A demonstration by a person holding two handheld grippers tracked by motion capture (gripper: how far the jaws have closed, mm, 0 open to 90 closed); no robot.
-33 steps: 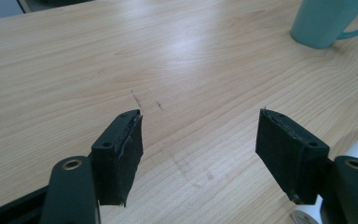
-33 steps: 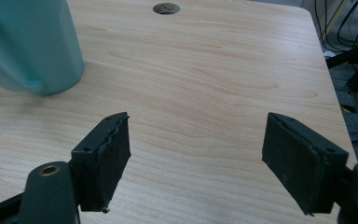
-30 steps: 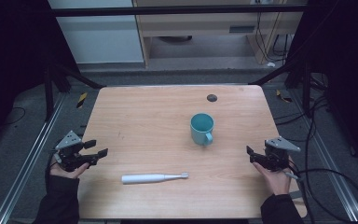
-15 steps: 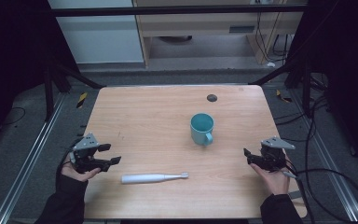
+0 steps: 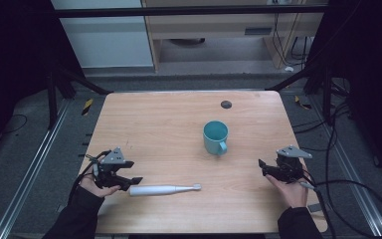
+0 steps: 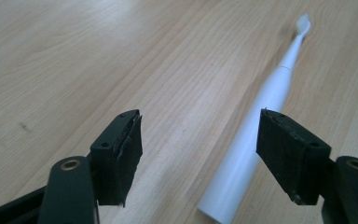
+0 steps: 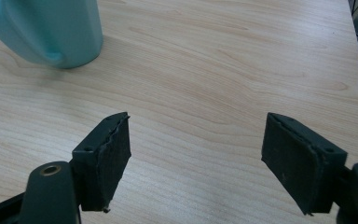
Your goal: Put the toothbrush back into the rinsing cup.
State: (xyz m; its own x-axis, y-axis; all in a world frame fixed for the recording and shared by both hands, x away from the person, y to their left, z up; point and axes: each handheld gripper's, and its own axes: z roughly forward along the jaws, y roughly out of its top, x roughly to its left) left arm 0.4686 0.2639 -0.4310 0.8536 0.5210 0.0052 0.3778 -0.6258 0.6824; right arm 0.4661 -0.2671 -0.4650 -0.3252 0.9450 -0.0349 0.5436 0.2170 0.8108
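While the left claw (image 5: 133,180) gapes at the butt of the white toothbrush (image 5: 161,189), the right claw (image 5: 261,167) stands apart, well right of it on the worktop (image 5: 169,124).

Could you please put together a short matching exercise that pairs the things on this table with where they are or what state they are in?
Things:
1. electric toothbrush
2. teal mug
3. left hand-held gripper
4. right hand-held gripper

Places or states:
A. upright near the middle of the table, handle toward the person
B. open, at the table's right side, near nothing
C. lying flat along the near edge, brush head pointing right
D. open, right at the butt end of the toothbrush handle

Pairs: 1-C, 2-A, 3-D, 4-B
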